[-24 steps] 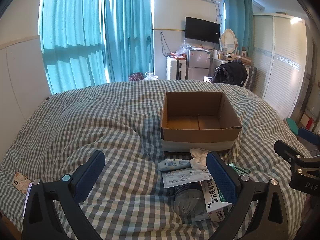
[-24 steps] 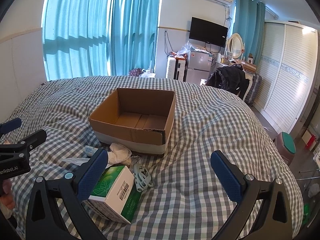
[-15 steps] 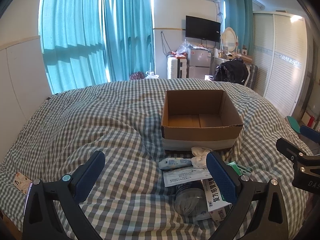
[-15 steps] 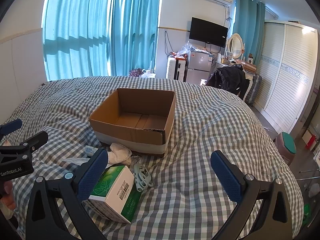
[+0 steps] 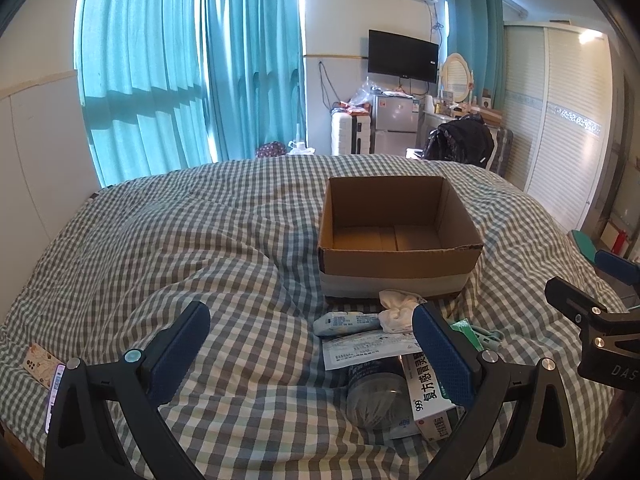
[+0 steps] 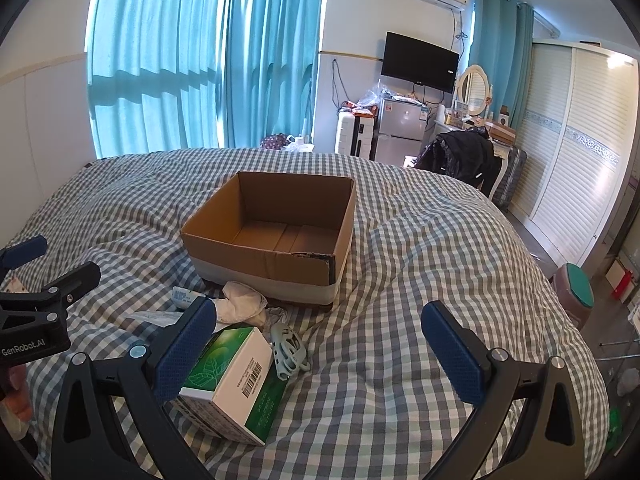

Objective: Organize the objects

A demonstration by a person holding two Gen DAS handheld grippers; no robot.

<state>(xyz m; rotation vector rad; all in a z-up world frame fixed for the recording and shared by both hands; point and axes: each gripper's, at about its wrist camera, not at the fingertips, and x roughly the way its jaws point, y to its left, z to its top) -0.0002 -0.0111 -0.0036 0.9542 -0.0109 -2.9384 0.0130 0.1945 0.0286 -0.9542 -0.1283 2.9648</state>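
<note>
the medicine box (image 5: 430, 390) reads "999" with chinese characters on its white side (its green leaf-printed top carries a barcode), lying on the checked bedspread (image 5: 200, 240) near the open cardboard box (image 5: 396, 236), among a tube (image 5: 346, 322) and leaflet (image 5: 368, 352). the left gripper (image 5: 316, 352) and right gripper (image 6: 320, 350), the left one marked "genrobot.ai", are both spread wide, holding nothing.

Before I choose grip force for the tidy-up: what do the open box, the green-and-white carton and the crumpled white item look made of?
Open box: corrugated cardboard, matte brown; the fluted, torn rim shows, and a pale band wraps its base.
Green-and-white carton: thin printed paperboard, slightly glossy, with a barcode and crisp folded edges.
Crumpled white item: soft, probably tissue or thin cloth; its limp wrinkles leave that open.
</note>
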